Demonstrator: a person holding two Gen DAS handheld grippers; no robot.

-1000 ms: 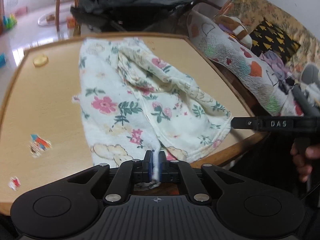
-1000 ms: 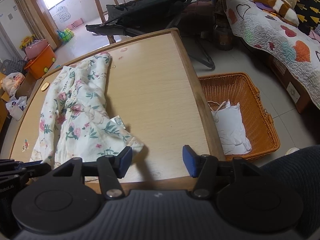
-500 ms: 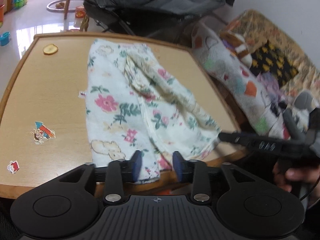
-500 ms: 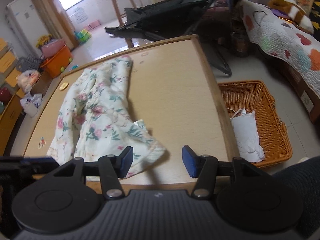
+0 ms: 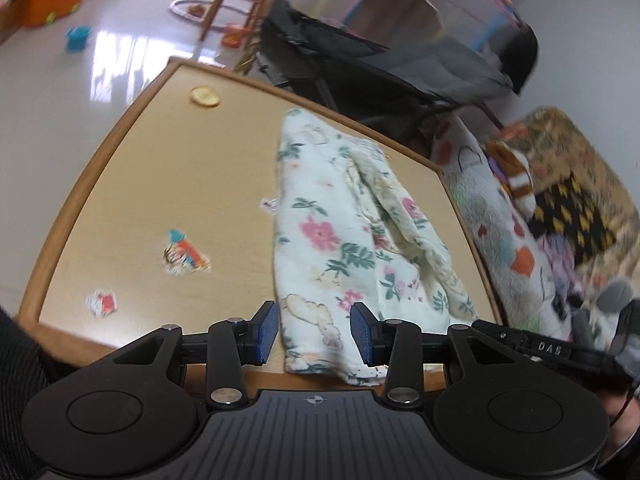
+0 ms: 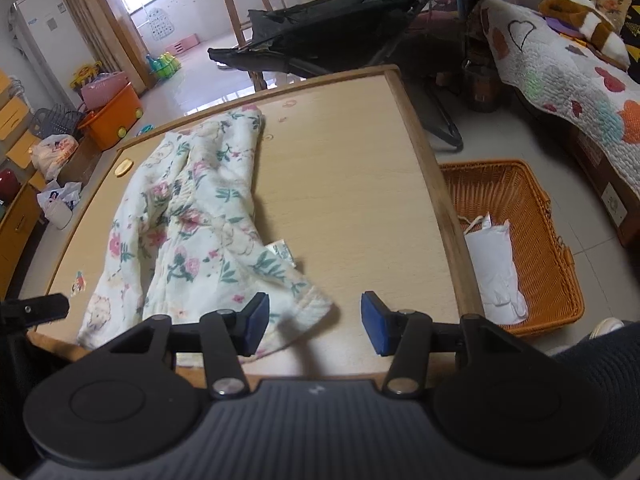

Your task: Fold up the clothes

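Wooden table [image 6: 360,184] bears floral garment [image 6: 192,216]; left gripper [image 5: 314,334] and right gripper [image 6: 314,324] angled down, fingers apart, seemingly gripping nothing.

Two fisheye views, each looking forward and downward from behind a handheld gripper whose black body is filling the bottom of the frame. The left wrist view is sitting close over the near edge of a wooden table [image 5: 132,184], facing across it toward a sofa at the right of the frame. The right wrist view is looking from the same near edge, showing an orange basket [image 6: 560,264] at right. Both views are sharing the table and the floral garment [image 5: 340,248] [image 6: 192,216], lying centre in one frame and left of centre in the other.
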